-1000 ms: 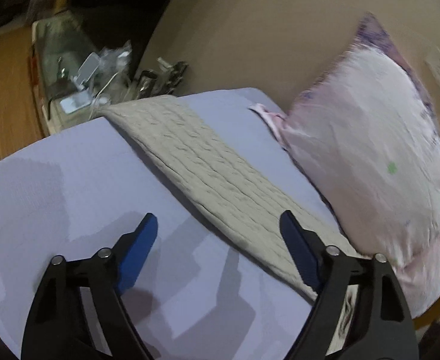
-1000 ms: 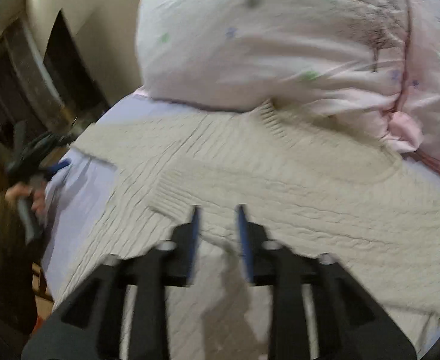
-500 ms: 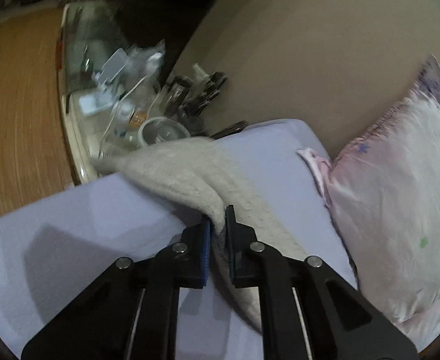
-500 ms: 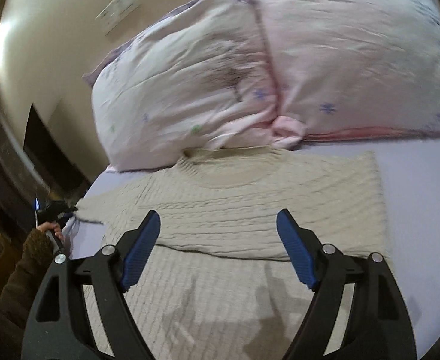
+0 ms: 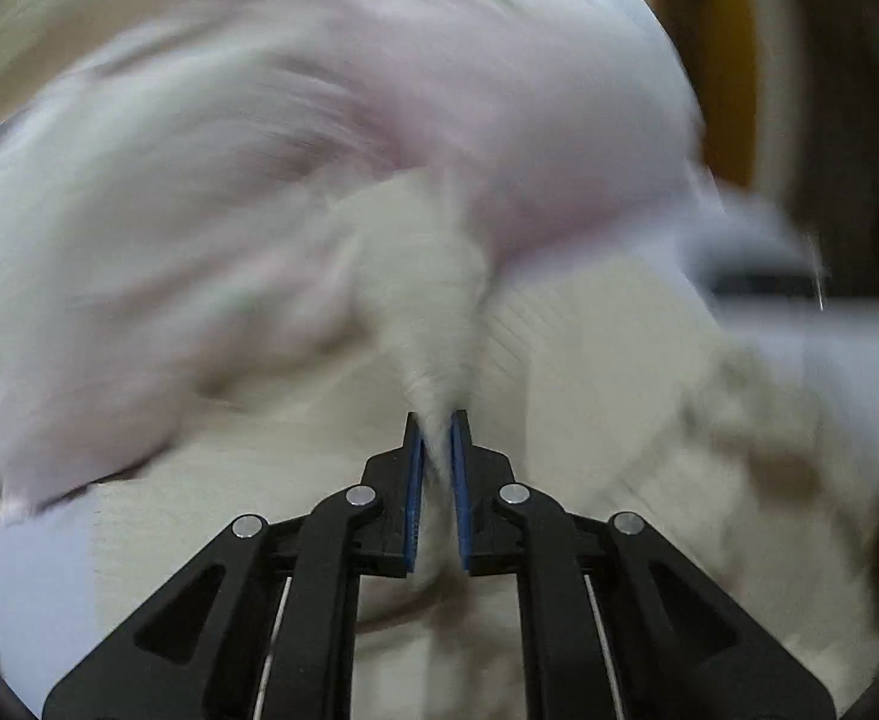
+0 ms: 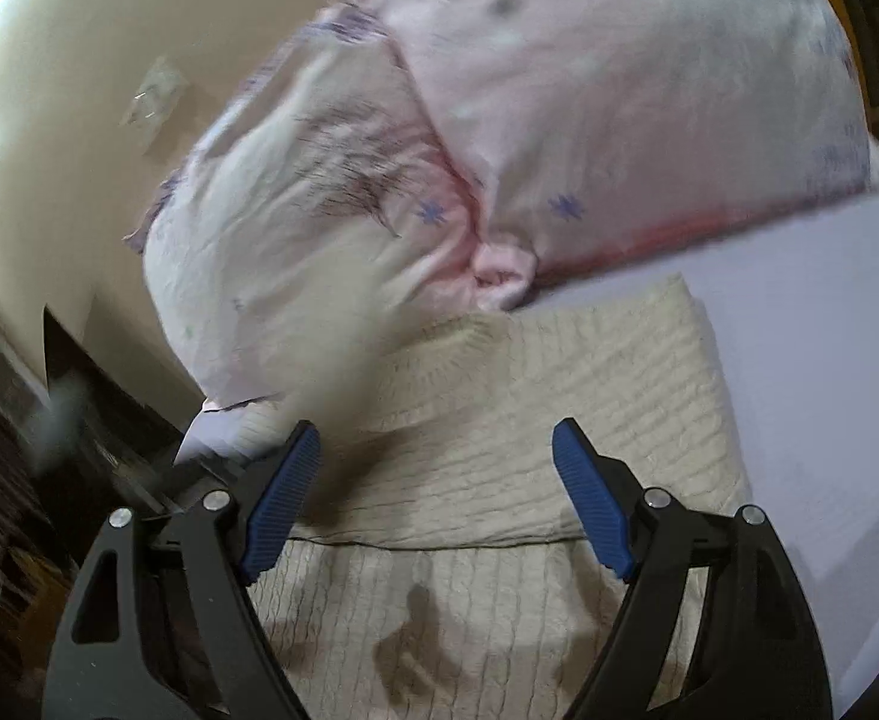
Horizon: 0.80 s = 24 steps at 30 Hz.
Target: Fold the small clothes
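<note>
A cream cable-knit sweater (image 6: 535, 456) lies flat on the lilac bed sheet (image 6: 817, 360), its neck toward the pillows. Its right sleeve is folded across the body. My left gripper (image 5: 436, 432) is shut on the sweater's left sleeve (image 5: 433, 300) and holds it lifted over the body; this view is heavily blurred. My right gripper (image 6: 436, 450) is open and empty, hovering just above the sweater's middle. A blurred cream streak, likely the lifted sleeve (image 6: 343, 360), crosses the right wrist view above its left finger.
Two pale pink pillows (image 6: 499, 120) lie against the beige wall (image 6: 49, 90) right behind the sweater's neck. The bed's left edge drops to a dark area with clutter (image 6: 49, 480). The pillows also fill the upper left wrist view (image 5: 259, 150).
My left gripper closed on the left sleeve and swung it from the bed's left edge up over the sweater. My right gripper opened, letting go of the right sleeve, and now hovers.
</note>
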### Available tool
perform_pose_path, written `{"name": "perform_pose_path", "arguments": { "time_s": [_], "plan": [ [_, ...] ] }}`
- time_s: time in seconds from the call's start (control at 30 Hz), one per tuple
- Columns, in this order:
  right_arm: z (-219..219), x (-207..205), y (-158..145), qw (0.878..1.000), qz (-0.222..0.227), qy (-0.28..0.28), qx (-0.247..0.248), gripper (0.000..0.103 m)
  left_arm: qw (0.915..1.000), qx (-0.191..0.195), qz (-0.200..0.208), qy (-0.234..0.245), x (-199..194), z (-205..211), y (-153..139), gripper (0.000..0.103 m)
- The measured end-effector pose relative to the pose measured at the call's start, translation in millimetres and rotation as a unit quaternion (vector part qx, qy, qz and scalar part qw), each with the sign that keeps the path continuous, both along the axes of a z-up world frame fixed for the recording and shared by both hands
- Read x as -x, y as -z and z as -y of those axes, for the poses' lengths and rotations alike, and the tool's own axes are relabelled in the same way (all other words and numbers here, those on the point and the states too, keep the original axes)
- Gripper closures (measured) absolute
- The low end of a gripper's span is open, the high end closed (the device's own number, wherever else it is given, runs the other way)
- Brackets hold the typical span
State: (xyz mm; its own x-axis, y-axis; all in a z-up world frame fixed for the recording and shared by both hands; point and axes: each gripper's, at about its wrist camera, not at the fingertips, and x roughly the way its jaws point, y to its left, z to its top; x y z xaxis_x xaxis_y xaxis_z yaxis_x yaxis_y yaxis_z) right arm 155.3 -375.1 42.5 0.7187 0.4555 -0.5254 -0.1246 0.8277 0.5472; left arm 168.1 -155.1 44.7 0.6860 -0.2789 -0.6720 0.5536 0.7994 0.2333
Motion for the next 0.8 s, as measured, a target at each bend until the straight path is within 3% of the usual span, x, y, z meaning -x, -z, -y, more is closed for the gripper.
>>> {"name": "perform_pose_path", "arguments": {
  "time_s": [0.07,0.13,0.2,0.27,0.37,0.47,0.53,0.57,0.67,0.73,0.77,0.8],
  "plan": [
    [10,-5,8,1.0,-0.023,0.009,-0.011,0.029,0.9993,-0.029,-0.015,0.014,8,18,19,0.091],
    [21,-11,16,0.999,-0.045,0.016,-0.015,0.035,0.9997,0.007,-0.021,0.012,18,0,6,0.08],
    [28,-16,23,0.998,-0.064,0.029,-0.009,0.047,0.9985,0.051,-0.021,-0.009,25,-28,-12,0.05],
    [32,-25,32,0.995,-0.088,0.044,-0.005,0.052,0.9951,0.089,-0.024,-0.035,34,-72,-29,0.049],
    [33,-41,46,0.992,-0.117,0.051,-0.014,0.057,0.9888,0.097,-0.034,-0.108,51,-136,-35,0.048],
    [31,-53,59,0.986,-0.147,0.057,-0.053,0.057,0.976,0.116,-0.066,-0.172,77,-191,-27,0.048],
    [24,-54,59,0.988,-0.138,0.058,-0.026,0.1,0.9647,0.142,-0.096,-0.2,96,-222,-18,0.048],
    [22,-53,58,0.99,-0.125,0.066,-0.002,0.098,0.9607,0.154,-0.108,-0.204,104,-233,-16,0.048],
    [33,-49,55,0.992,-0.101,0.08,-0.017,0.095,0.947,0.198,-0.146,-0.207,126,-256,-3,0.047],
    [37,-41,49,0.99,-0.108,0.086,-0.005,0.068,0.9427,0.209,-0.158,-0.206,135,-262,4,0.047],
    [38,-33,45,0.991,-0.11,0.082,-0.002,0.038,0.9408,0.213,-0.166,-0.206,141,-264,9,0.047],
    [39,-18,39,0.993,-0.1,0.067,-0.001,0.029,0.9393,0.215,-0.172,-0.204,144,-265,13,0.046]
  ]
}}
